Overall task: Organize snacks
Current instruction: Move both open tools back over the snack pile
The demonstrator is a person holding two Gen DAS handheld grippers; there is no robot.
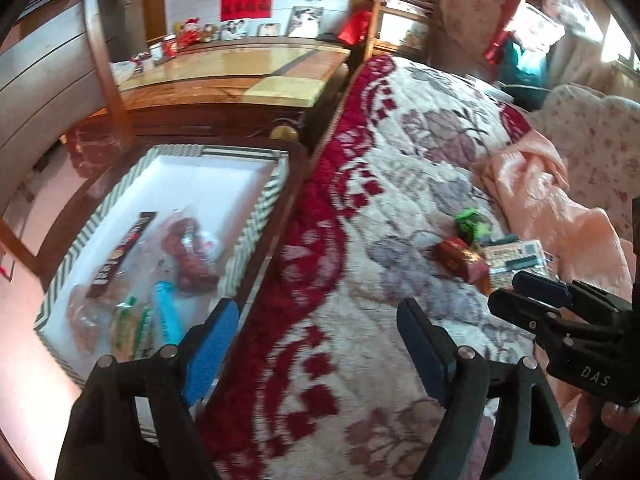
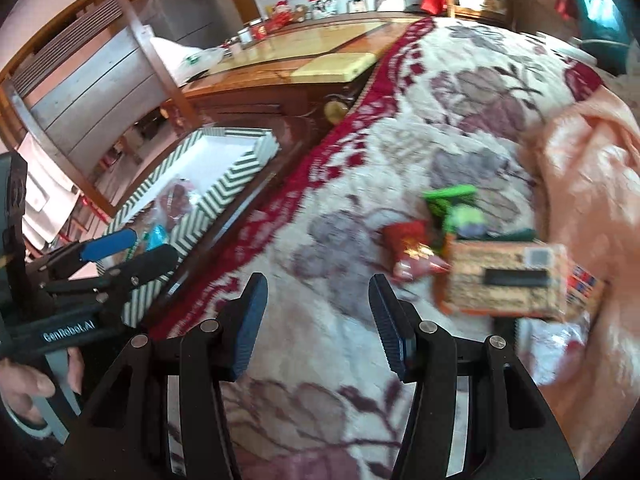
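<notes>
A box with a green-and-white chevron rim (image 1: 256,216) (image 2: 224,184) sits beside the bed and holds several snacks: a dark bar (image 1: 120,252), a red bag (image 1: 188,248) and a blue packet (image 1: 168,312). On the flowered blanket lie a green packet (image 2: 452,200) (image 1: 472,220), a red packet (image 2: 408,244) (image 1: 456,256) and an orange-edged packet (image 2: 504,280) (image 1: 516,256). My left gripper (image 1: 316,344) (image 2: 152,246) hangs open over the box's near edge, nothing between its fingers. Short of the loose packets, my right gripper (image 2: 320,320) (image 1: 508,294) is open and holds nothing.
A red-and-white flowered blanket (image 1: 400,200) covers the bed, with a peach quilt (image 2: 580,184) bunched at its right. Behind the box stands a glossy wooden table (image 1: 240,76) with cups and photo frames. A hand (image 2: 24,392) grips the left tool's handle.
</notes>
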